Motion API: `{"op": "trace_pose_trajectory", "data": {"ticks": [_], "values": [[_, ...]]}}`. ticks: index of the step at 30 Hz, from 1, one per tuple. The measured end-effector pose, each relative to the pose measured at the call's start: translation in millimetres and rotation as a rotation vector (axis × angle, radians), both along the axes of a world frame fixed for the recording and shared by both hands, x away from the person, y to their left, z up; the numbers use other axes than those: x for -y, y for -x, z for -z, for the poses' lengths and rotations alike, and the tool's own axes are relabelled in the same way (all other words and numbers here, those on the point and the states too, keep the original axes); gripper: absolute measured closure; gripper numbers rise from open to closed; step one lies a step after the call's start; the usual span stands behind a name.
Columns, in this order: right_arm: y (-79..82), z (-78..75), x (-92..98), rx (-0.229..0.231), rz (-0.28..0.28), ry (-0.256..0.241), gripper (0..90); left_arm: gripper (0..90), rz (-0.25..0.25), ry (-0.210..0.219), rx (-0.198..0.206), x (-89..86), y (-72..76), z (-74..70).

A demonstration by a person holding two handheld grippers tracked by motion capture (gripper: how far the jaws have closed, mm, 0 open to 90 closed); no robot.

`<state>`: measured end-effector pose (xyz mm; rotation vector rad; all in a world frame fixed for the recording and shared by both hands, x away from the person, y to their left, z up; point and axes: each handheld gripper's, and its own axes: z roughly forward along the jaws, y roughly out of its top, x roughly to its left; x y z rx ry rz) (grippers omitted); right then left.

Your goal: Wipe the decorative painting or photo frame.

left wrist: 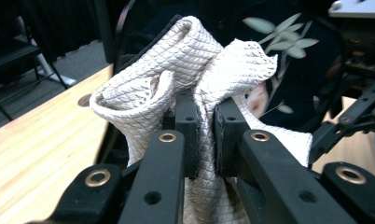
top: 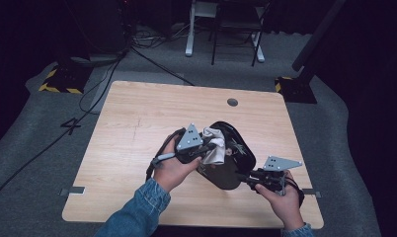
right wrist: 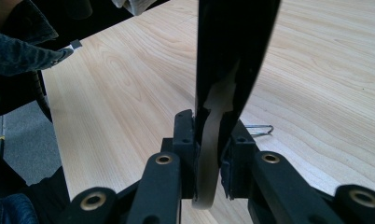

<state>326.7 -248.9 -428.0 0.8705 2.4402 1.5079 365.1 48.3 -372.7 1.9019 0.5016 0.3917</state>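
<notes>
Left hand-held gripper (left wrist: 205,135): jaws clamped on white quilted cloth (left wrist: 199,60), cloth bunched above and around jaws, pressed vs. black plate (top: 231,158) w/ leaf pattern just beyond. Right hand-held gripper (right wrist: 208,154): jaws closed on plate's near rim, plate held tilted up over desk (top: 152,113). Wire clip (right wrist: 259,129) lies on desk just right of the right jaw. Denim sleeve (top: 137,210) behind left hand-held gripper.

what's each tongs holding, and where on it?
Left tongs pinch a fold of the white cloth; right tongs clamp the black dish by its rim.
</notes>
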Motion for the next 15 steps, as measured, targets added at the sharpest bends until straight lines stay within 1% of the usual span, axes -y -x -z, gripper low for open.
{"op": "trace_pose_trajectory", "data": {"ticks": [4,10,15], "values": [[-0.1,0.0,0.0,0.000,0.000,-0.001,78.9,82.7,-0.012,-0.004,-0.010,-5.3,-2.8,2.1],[-0.1,0.0,0.0,-0.001,0.000,-0.001,78.8,82.7,-0.044,-0.014,-0.020,-15.1,-8.3,5.9],[-0.2,-0.1,-0.2,-0.002,0.001,-0.001,78.8,82.7,-0.054,-0.012,-0.032,-19.4,-10.5,8.8]]}}
